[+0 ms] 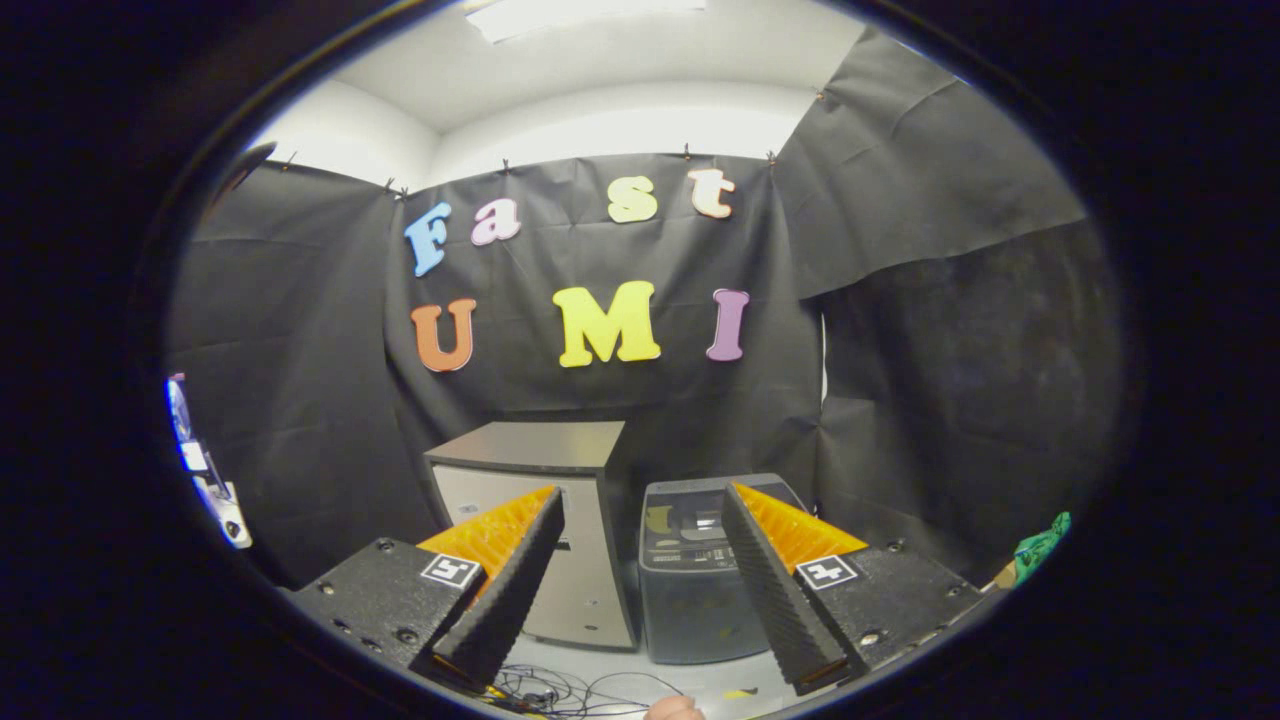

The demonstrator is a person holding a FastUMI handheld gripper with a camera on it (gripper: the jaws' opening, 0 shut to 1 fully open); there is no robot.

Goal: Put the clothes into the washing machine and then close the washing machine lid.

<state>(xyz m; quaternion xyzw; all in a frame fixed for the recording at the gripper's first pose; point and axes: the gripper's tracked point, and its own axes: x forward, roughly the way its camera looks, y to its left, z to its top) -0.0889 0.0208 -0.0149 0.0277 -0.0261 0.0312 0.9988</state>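
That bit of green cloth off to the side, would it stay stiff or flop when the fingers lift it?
The green cloth looks crumpled, so it would probably flop and drape. It seems thin, so likely light. The open gripper holds nothing and is aimed at the washing machine.

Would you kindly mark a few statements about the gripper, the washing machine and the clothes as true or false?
1. The gripper is open, holding nothing. True.
2. The dark grey box-shaped washing machine stands beyond the fingers. True.
3. The green cloth lies between the fingers. False: it lies far off beside the right finger.
4. The grey metal cabinet stands apart from the washing machine's side. True.
5. The cabinet is shorter than the machine. False: it is taller.
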